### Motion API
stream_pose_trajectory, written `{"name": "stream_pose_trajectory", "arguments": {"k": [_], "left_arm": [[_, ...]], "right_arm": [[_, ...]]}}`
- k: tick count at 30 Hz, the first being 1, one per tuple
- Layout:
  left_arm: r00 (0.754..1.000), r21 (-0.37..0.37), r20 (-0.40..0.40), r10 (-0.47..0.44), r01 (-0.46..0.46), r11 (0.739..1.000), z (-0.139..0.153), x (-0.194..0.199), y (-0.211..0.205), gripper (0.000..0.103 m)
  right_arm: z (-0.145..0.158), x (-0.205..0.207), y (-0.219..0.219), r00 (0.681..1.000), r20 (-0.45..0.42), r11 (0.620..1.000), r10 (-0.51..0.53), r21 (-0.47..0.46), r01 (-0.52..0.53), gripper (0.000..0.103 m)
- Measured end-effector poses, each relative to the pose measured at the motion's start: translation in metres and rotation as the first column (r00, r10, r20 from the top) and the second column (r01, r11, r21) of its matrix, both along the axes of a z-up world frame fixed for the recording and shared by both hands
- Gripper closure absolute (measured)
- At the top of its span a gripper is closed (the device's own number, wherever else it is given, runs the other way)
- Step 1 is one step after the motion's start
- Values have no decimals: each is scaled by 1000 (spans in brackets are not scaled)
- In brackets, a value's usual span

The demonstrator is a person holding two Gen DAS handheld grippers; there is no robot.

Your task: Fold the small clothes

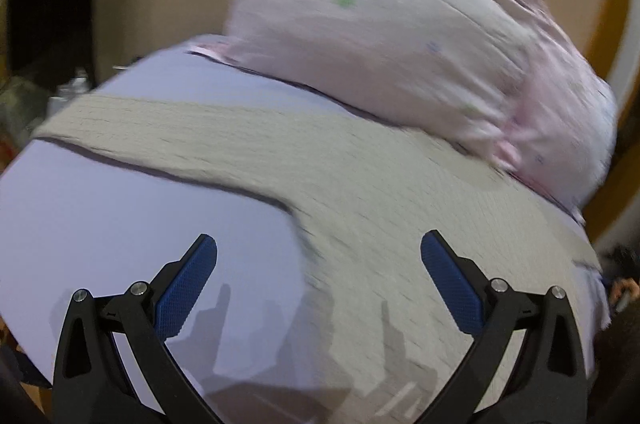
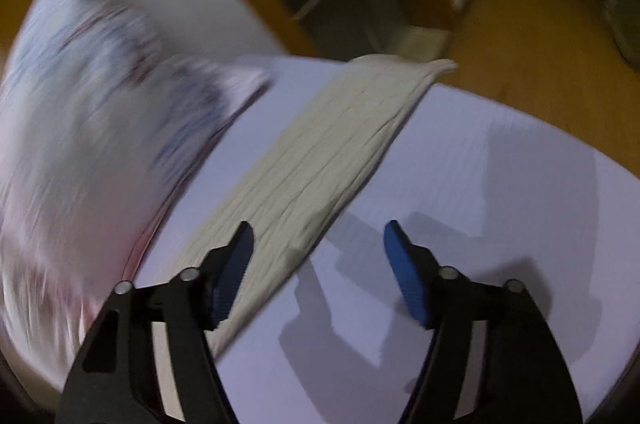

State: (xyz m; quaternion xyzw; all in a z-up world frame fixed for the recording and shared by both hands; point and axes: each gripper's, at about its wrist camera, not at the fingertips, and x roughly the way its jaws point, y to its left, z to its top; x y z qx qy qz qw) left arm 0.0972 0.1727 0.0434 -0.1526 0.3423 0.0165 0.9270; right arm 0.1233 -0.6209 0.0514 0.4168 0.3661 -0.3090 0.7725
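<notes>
The beige knit garment [image 1: 360, 183] lies flat on the lavender bed sheet [image 1: 120, 216], its long strip running diagonally away from both grippers. The left gripper [image 1: 319, 248], jaws apart and empty, hovers over its wide end; the right gripper [image 2: 319, 234], likewise spread, straddles its edge. Motion blur makes contact uncertain, though the left seems nearer.

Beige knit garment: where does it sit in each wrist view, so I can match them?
Left wrist: beige knit garment spans centre, one strip running left.
Right wrist: it runs diagonally from the top centre to the left finger.
Shared landmark: pink pillow beside it.
</notes>
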Motion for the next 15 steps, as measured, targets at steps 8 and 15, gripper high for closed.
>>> {"name": "stream_pose_trajectory", "arguments": {"k": [8, 15], "left_arm": [[978, -27, 58, 202, -201, 979, -2, 2, 76, 1], [930, -224, 49, 364, -345, 911, -4, -8, 146, 1]], "right_arm": [[-22, 22, -38, 991, 51, 993, -121, 12, 121, 94], [69, 54, 70, 946, 193, 903, 259, -396, -167, 97]]}}
